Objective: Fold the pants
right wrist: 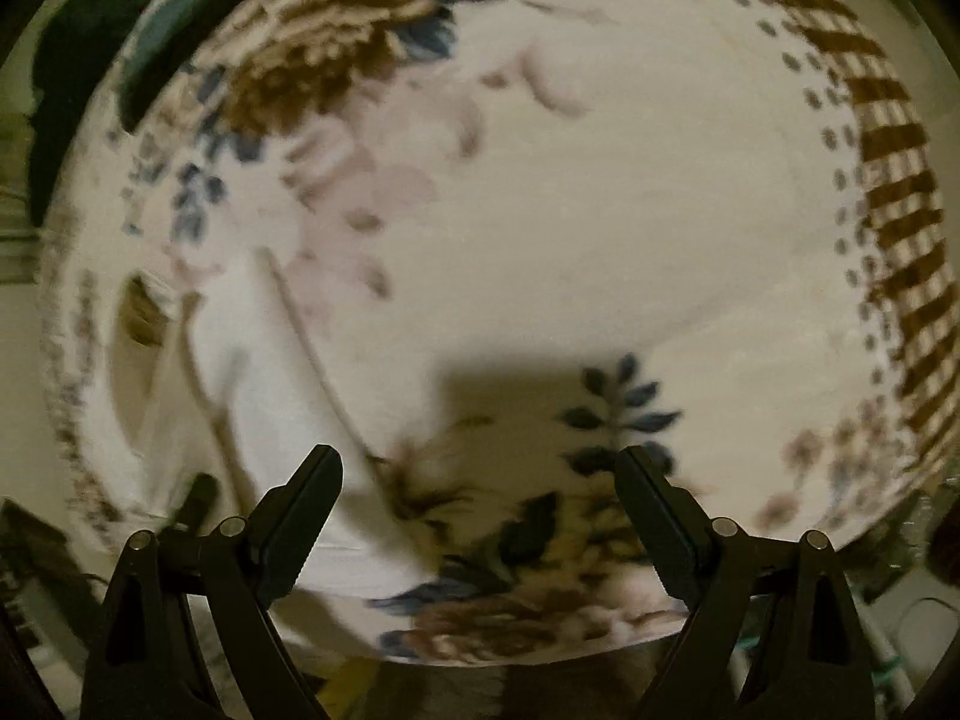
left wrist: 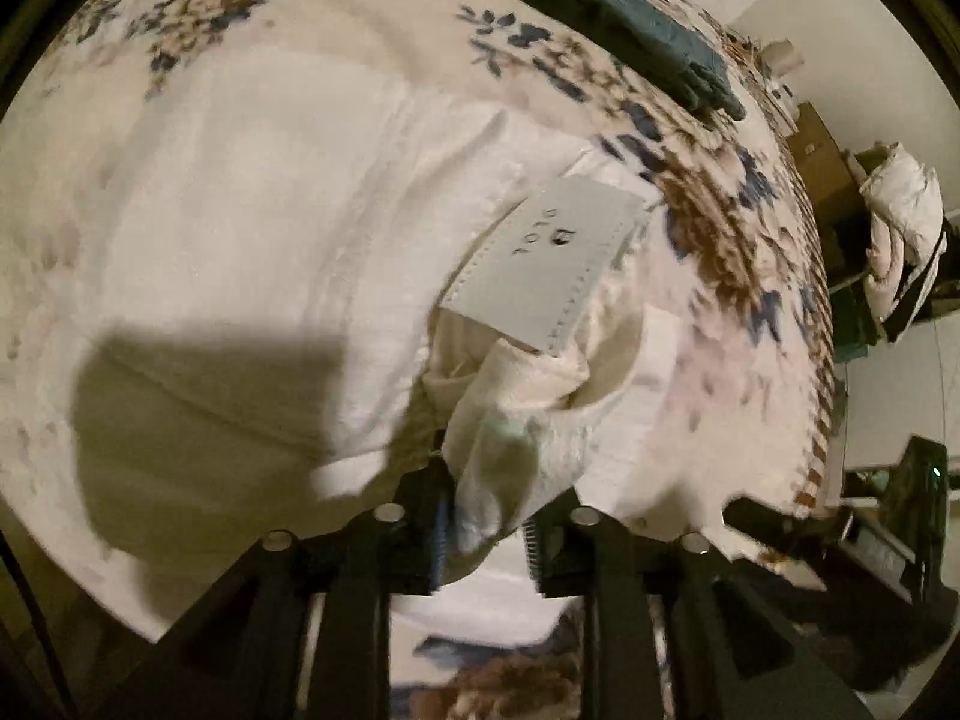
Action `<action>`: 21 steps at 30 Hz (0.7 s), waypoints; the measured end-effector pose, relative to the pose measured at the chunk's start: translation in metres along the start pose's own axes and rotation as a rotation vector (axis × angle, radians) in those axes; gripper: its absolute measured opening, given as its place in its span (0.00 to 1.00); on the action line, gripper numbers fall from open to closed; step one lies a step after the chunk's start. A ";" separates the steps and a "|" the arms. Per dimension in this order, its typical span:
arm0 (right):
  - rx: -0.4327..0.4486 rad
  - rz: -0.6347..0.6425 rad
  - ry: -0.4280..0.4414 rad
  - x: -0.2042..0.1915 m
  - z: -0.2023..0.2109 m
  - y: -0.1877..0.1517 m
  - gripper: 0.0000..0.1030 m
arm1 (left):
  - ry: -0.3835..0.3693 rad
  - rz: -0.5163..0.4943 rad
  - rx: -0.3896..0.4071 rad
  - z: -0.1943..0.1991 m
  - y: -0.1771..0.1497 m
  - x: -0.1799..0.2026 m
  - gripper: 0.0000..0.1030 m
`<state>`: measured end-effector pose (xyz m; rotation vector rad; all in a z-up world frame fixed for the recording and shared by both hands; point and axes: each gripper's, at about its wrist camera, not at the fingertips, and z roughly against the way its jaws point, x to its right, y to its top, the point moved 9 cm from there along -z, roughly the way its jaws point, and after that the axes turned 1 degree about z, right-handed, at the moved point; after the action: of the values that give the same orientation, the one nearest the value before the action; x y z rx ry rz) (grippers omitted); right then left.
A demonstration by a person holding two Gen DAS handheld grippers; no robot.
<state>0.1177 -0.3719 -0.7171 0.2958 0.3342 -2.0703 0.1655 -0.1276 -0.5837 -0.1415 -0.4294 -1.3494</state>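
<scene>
White pants lie spread on a floral bedsheet; a pale brand patch marks the waistband. My left gripper is shut on a bunched fold of the white waistband fabric, lifted a little off the bed. In the right wrist view my right gripper is open and empty above the floral sheet, with part of the white pants lying to the left of its left finger.
A folded dark teal garment lies at the far side of the bed. Beyond the bed's right edge stand a cardboard box and a bundle of white cloth. The sheet's checked brown border marks the bed edge.
</scene>
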 end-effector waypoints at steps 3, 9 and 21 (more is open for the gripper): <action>-0.006 0.060 0.120 -0.031 0.004 0.004 0.91 | -0.033 0.006 -0.007 0.031 0.002 -0.001 0.73; -0.057 0.202 0.254 -0.115 -0.012 -0.003 0.91 | 0.028 0.067 0.066 0.086 0.008 -0.048 1.00; -0.011 0.398 0.096 -0.185 -0.094 -0.017 0.26 | 0.331 0.140 0.115 0.096 0.024 -0.169 1.00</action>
<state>0.2003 -0.1825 -0.7392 0.4206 0.3156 -1.6658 0.1411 0.0644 -0.5562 0.1441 -0.2126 -1.1798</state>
